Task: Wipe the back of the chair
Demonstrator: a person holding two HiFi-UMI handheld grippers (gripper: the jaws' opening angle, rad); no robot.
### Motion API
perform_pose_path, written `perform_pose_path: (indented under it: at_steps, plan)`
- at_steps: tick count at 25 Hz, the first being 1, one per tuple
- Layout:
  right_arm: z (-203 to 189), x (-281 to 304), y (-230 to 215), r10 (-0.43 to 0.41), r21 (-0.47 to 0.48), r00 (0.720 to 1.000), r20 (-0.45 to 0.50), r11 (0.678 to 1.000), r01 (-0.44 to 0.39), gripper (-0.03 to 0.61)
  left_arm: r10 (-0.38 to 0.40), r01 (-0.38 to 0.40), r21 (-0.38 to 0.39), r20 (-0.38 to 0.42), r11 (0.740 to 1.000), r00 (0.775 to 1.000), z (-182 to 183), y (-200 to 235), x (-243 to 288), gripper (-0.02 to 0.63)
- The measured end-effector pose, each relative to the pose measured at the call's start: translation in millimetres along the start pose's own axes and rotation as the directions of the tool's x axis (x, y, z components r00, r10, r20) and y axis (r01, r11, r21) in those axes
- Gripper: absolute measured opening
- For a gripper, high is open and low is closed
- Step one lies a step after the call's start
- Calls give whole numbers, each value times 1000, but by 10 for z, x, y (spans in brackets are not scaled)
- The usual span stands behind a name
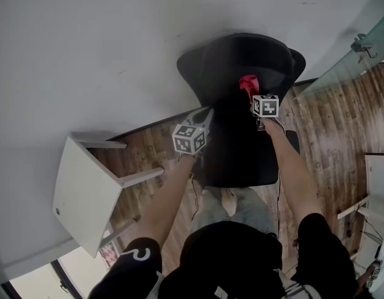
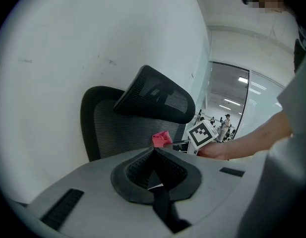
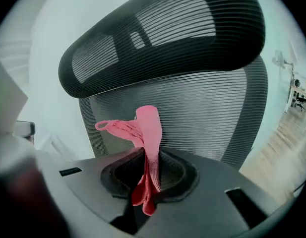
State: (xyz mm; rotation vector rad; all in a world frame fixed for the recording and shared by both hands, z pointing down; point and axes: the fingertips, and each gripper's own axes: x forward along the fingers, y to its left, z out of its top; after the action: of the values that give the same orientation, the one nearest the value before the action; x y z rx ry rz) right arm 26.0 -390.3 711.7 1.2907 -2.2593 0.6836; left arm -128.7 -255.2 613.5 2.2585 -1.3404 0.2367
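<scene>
Your right gripper (image 3: 147,157) is clamped on the pink cloth (image 3: 149,130), which stands up near the chair's mesh backrest (image 3: 207,113), below the headrest (image 3: 162,38). Your left gripper (image 2: 155,155) is closed on nothing. Wiping looks about to begin: press the cloth onto the mesh and sweep.

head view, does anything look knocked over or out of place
The white table left of the chair appears tipped on its side, its legs pointing sideways toward the chair rather than down. Nothing else stands out; the right tool is shut on the pink cloth.
</scene>
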Motion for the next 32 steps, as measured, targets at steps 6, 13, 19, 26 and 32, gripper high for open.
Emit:
perform_pose_path:
  at_steps: [6,13,19,26,32]
  plan:
    - [-46,-247,-652,-56,16,998,2,998,56,67,-16,16,-3,7,1000,1000,-6,-332,252,25]
    - [-60,-610,-1265,-144,35,990,2,989,144,67,-57,57,-11,17,998,998,-21,-638,436,25]
    - [-124,-813,-1559,-183,47,983,2,982,183,67,-97,98,-21,47,995,994,20,-806,504,25]
    - [-170,-812,-1356,-142,49,990,20,989,140,69,-115,119,-56,80,991,990,29,-790,416,26]
    - [-182,-652,-759,-57,19,998,23,998,57,69,-93,99,-67,82,993,992,-15,-583,202,26]
